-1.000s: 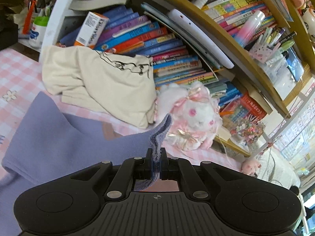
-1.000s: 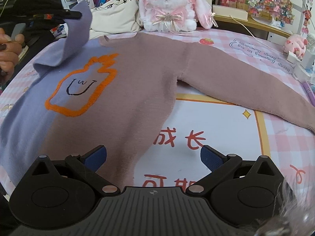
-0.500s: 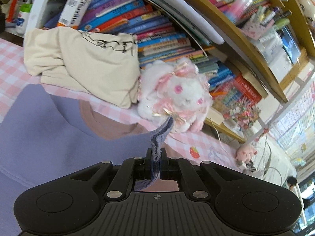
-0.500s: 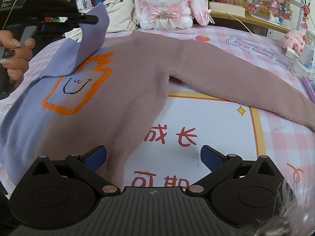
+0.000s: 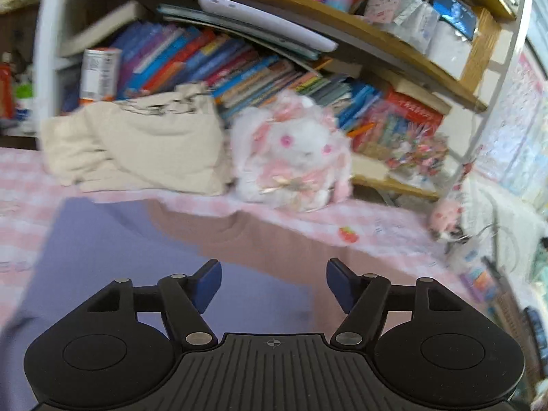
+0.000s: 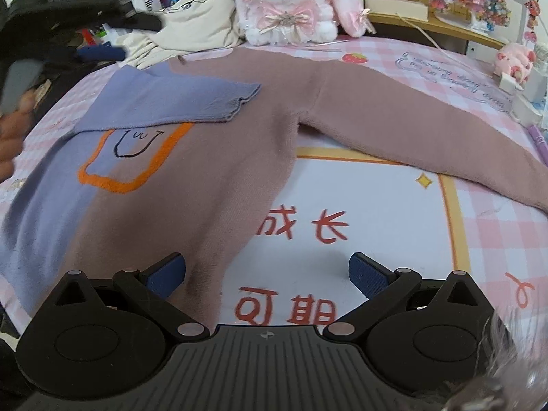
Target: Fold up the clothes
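Left gripper [image 5: 273,282]: jaws spread wide, nothing between the blue pads; it hangs over the purple side of the sweater. It also shows, blurred, at the upper left of the right wrist view [image 6: 99,51].
Right gripper [image 6: 267,275]: jaws wide apart, empty, low over the sweater's hem and the printed mat.
Sweater [image 6: 219,157]: lies flat, front up, on the table; two-tone, purple on the view's left and dusty brown-pink on its right, with an orange outline and a small drawn face on the chest.
Purple sleeve [image 6: 171,102]: folded across the chest, cuff pointing toward the brown half, covering the top edge of the orange outline.
Brown sleeve [image 6: 428,130]: stretched out straight to the view's right, its cuff past the frame edge.
Table cover [image 6: 394,54]: pink and white check with a strawberry print near the collar.
Mat [image 6: 359,205]: white, orange border, red characters, partly under the sweater's hem.
Plush rabbit [image 6: 291,3]: white and pink, upright just beyond the collar.
Cream bag [image 6: 195,24]: slumped beside the rabbit, touching it.
Bookshelf [image 5: 257,65]: rows of books behind both.
View quality: left wrist frame is motion-blurred; the gripper seems clear of the cloth, but contact cannot be judged.
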`<action>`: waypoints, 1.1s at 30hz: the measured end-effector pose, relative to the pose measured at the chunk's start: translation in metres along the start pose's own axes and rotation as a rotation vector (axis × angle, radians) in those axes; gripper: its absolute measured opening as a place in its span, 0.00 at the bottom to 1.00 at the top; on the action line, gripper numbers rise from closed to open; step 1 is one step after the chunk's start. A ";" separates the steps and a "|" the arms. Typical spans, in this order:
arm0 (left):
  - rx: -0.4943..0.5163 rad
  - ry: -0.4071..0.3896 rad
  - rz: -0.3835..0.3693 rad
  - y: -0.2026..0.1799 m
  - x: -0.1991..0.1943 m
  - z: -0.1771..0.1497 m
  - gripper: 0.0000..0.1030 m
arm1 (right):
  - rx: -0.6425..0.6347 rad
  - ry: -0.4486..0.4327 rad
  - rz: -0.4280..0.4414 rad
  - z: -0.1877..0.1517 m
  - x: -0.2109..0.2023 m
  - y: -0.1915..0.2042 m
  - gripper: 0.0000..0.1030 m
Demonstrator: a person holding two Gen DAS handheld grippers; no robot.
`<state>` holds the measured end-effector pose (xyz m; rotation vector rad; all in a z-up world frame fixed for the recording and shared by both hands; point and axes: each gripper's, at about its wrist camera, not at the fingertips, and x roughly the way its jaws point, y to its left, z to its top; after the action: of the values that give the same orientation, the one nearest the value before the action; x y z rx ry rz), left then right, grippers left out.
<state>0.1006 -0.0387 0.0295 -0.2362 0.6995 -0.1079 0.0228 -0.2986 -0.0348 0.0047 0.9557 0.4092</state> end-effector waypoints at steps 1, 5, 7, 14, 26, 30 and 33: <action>0.003 0.003 0.033 0.007 -0.006 -0.005 0.67 | 0.002 -0.010 0.006 0.000 -0.001 0.001 1.00; 0.014 0.015 0.164 0.034 -0.031 -0.023 0.67 | 0.020 -0.026 0.016 0.001 -0.002 0.005 1.00; 0.019 0.021 0.229 0.048 -0.044 -0.032 0.68 | 0.033 -0.021 0.015 0.002 -0.001 0.008 1.00; 0.033 0.060 0.432 0.101 -0.072 -0.059 0.74 | 0.078 -0.007 0.011 0.005 0.003 0.017 0.99; -0.029 0.165 0.335 0.162 -0.071 -0.069 0.75 | 0.138 0.023 -0.084 -0.002 0.003 0.054 0.86; -0.068 0.191 0.271 0.173 -0.070 -0.075 0.75 | 0.139 0.019 -0.128 -0.007 0.000 0.066 0.74; -0.048 0.209 0.252 0.173 -0.069 -0.077 0.67 | 0.140 0.008 -0.158 -0.009 -0.002 0.071 0.55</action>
<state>0.0010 0.1277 -0.0278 -0.1820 0.9349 0.1264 -0.0092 -0.2355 -0.0259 0.0544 0.9840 0.1968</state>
